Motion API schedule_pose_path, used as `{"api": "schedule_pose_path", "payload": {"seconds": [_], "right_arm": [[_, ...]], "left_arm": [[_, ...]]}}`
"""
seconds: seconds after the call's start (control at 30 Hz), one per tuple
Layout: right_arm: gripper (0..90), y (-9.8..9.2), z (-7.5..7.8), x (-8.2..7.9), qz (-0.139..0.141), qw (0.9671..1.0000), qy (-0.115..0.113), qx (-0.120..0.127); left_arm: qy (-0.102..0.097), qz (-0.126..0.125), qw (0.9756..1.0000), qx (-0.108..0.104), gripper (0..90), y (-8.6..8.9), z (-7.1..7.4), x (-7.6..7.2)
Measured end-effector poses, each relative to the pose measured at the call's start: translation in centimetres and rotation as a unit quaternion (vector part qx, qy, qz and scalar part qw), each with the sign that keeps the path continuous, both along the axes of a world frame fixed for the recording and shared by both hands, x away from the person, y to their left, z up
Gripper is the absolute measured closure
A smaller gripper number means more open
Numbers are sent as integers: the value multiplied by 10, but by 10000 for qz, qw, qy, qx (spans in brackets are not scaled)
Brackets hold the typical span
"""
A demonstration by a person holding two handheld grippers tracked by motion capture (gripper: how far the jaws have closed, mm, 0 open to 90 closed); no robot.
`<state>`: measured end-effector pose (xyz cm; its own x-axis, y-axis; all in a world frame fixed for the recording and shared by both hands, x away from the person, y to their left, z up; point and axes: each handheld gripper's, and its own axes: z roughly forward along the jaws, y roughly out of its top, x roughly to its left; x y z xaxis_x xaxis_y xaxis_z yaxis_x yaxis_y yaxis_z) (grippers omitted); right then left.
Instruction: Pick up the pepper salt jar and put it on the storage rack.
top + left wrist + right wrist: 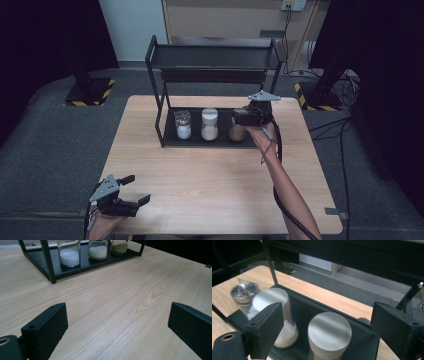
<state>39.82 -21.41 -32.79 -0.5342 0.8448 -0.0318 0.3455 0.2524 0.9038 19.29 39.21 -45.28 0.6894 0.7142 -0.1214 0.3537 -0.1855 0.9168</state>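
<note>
- Right gripper (246, 121) up over the right end of the black rack (212, 55), at the far side of the wooden table (210, 175).
- Jaws wide open, holding nothing, apart from the jar below.
- Right under it: a jar of brown powder (236, 133) with a white lid (329, 331), standing upright on the bottom tray (172, 140) of the rack, at the right end of the row.
- Just to the left of that jar: a jar of cream-white grains (209, 124) with a white lid, also upright, in the middle of the row.
- Farther left on the same tray: a jar of white powder (183, 125) with a shiny silver lid (244, 291).
- All three jars side by side in one row, near each other.
- Top shelf (215, 57) of the rack high above the jars.
- Left gripper (131, 193) low at the near left corner of the table, well apart from the rack.
- Jaws wide open there too, with bare wood between them and nothing held.
</note>
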Motion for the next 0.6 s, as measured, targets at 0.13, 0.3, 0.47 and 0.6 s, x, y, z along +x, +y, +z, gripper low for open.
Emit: {"api": "schedule_pose_path", "payload": {"seconds": [0.13, 0.3, 0.47, 0.6], "right_arm": [[113, -2, 10, -8, 124, 9999, -116, 10], [115, -7, 19, -16, 347, 9993, -161, 26], [113, -11, 22, -25, 428, 9988, -220, 33], [114, -16, 25, -36, 507, 9982, -300, 61]], "left_arm": [[-1, 2, 10000, -10, 17, 0, 0, 0], [-8, -10, 10000, -5, 17, 0, 0, 0], [-19, -16, 10000, -5, 18, 0, 0, 0], [-22, -30, 10000, 8, 18, 0, 0, 0]]}}
